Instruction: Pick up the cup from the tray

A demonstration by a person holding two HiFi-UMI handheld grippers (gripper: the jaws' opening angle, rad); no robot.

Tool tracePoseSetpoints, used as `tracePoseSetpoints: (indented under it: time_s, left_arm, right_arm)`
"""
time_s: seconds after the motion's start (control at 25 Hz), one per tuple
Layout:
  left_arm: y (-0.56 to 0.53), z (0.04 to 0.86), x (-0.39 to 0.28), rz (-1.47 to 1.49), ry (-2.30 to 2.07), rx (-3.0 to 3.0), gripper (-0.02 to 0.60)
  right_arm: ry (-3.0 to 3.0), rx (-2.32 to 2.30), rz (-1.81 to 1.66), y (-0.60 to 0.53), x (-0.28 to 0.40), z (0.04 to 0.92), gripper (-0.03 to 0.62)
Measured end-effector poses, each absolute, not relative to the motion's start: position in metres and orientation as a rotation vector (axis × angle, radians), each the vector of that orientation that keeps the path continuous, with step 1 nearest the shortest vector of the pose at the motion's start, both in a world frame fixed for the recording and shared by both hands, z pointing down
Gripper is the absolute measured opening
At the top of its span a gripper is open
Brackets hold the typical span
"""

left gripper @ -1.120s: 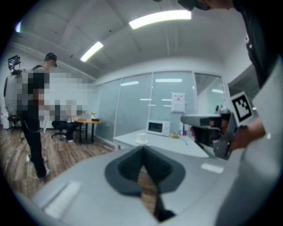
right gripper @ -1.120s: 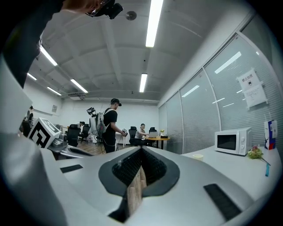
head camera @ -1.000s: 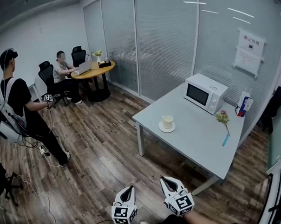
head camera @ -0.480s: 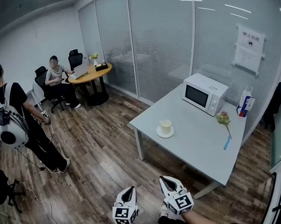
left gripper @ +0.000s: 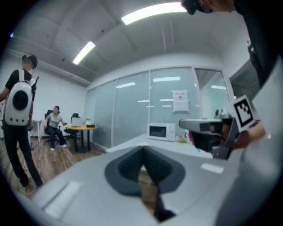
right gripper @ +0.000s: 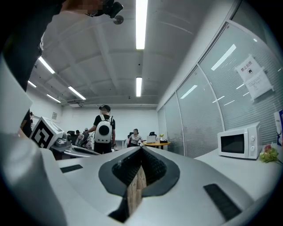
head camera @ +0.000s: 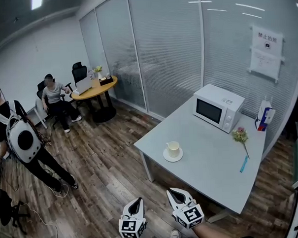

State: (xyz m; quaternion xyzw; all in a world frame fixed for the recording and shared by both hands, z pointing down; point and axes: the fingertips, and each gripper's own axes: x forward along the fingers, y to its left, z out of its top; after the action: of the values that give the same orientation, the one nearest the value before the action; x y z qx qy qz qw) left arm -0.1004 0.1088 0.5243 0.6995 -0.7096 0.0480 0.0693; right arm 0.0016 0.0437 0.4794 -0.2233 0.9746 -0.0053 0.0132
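Note:
A pale cup [head camera: 173, 148] stands on a small round white tray [head camera: 166, 157] near the left corner of the grey table [head camera: 210, 162] in the head view. Both grippers are low at the bottom of that view, over the wooden floor and well short of the table. My left gripper [head camera: 137, 201] is shut with nothing in it, its jaws meeting at the tip [left gripper: 142, 148]. My right gripper [head camera: 173, 191] is also shut and empty, jaws closed together [right gripper: 141, 150]. The cup cannot be made out in either gripper view.
A white microwave [head camera: 219, 107] stands at the table's far side, with a flower [head camera: 240, 135], a blue strip [head camera: 242, 164] and a carton [head camera: 264, 116] to its right. A person with a white backpack [head camera: 23, 145] stands left. Another person sits at a round wooden table [head camera: 94, 87].
The head view has drawn closer to the table, so the cup sits lower and further left. The backpack wearer has turned and shifted. Both grippers stay shut at the bottom.

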Motion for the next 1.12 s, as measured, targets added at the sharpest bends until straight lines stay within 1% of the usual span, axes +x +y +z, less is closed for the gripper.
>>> tracePoseSetpoints:
  time_s: [0.36, 0.6, 0.8, 1.12]
  left_arm:
    - [0.060, 0.528, -0.099, 0.168, -2.148, 2.084, 0.005]
    - [0.033, 0.538, -0.111, 0.175, -2.115, 2.088, 0.005]
    - [0.001, 0.540, -0.131, 0.173, -2.083, 2.119, 0.005]
    - [-0.049, 0.539, -0.182, 0.168, -2.054, 2.154, 0.005]
  right_arm:
    - [3.044, -0.671, -0.008, -0.007, 0.002, 0.483, 0.005]
    - [3.049, -0.684, -0.018, -0.033, -0.014, 0.489, 0.005]
    - [3.056, -0.701, 0.009, -0.059, -0.035, 0.489, 0.005]
    - [3.065, -0.730, 0.071, -0.100, -0.086, 0.487, 0.005]
